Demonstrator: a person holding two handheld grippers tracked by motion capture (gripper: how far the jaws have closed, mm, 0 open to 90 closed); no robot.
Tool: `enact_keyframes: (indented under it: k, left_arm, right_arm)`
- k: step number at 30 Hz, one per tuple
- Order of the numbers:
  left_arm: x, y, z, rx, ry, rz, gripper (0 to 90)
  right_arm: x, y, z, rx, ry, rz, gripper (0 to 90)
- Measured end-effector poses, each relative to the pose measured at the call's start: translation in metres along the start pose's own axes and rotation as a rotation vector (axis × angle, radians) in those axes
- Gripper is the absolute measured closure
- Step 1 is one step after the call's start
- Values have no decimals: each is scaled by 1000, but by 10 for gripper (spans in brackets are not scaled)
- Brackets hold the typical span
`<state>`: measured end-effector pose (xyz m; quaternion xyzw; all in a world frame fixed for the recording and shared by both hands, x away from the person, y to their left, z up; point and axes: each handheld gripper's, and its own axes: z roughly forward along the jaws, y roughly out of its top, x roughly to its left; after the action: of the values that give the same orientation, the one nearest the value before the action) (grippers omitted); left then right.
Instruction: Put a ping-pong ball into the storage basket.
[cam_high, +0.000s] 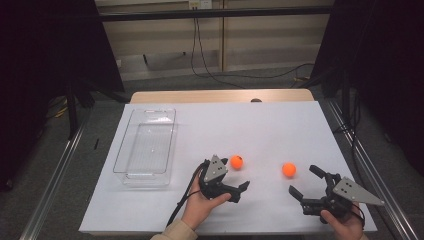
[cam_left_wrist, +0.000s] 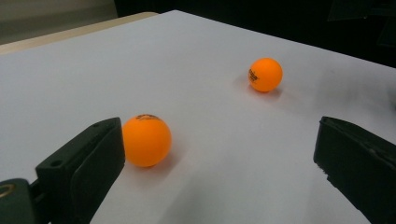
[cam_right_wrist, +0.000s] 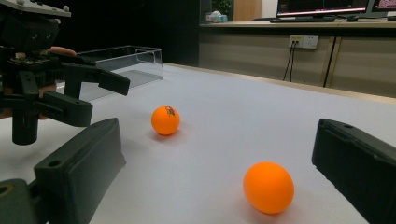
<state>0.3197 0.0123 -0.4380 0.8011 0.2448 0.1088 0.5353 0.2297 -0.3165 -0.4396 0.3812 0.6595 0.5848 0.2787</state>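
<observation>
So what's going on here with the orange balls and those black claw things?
A person sits at a white table with a two-jaw gripper in each hand. The left gripper is open beside one orange ball, one jaw close against it in its own view. The right gripper is open too, pointed at the other ball. Neither ball is gripped yet. A clear plastic bin stands on the left with nothing in it.

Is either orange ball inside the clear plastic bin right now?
No, both orange balls lie on the white table sheet, to the right of the clear bin.
</observation>
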Motion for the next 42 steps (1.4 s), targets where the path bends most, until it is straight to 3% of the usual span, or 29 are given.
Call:
enact_keyframes:
  k: [36,42]
  left_arm:
    - [-18,10,31,41,-45,52,24]
    - [-19,10,36,52,-55,44,25]
  right_arm:
    - [-1,0,-1,1,3,7,17]
    - [-1,0,-1,0,4,9,17]
